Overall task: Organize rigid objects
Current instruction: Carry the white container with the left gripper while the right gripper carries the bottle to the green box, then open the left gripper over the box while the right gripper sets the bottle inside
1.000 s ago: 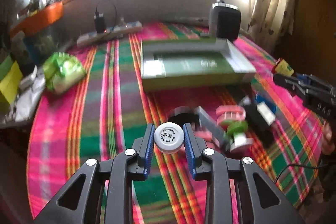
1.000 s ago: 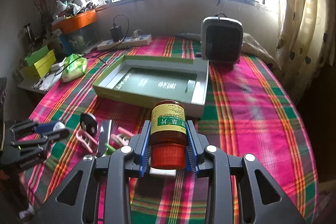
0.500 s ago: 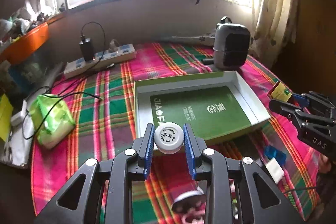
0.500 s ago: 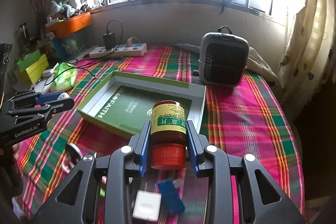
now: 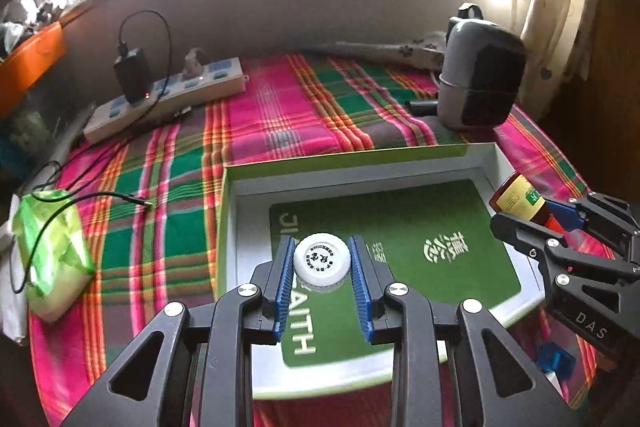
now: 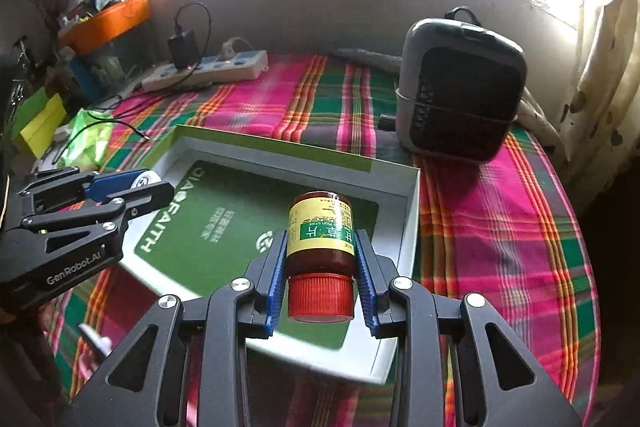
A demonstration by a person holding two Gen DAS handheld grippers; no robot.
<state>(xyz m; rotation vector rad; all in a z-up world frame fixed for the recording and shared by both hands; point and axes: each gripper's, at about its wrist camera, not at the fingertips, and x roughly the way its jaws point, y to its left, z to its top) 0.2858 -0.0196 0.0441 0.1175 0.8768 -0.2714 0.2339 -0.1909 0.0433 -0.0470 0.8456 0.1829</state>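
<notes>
My left gripper is shut on a white-capped bottle, held above the left part of the shallow box with a green printed floor. My right gripper is shut on a brown pill bottle with a yellow label and red cap, held above the box's right part. The right gripper and its bottle show at the right in the left wrist view. The left gripper shows at the left in the right wrist view.
A grey heater stands behind the box on the plaid cloth. A power strip with a charger lies far left. A green packet lies at the left edge. Small blue items lie near the box's front right.
Both grippers have moved forward with their bottles, from over the loose items on the cloth to above the box. The box now fills the near view.
</notes>
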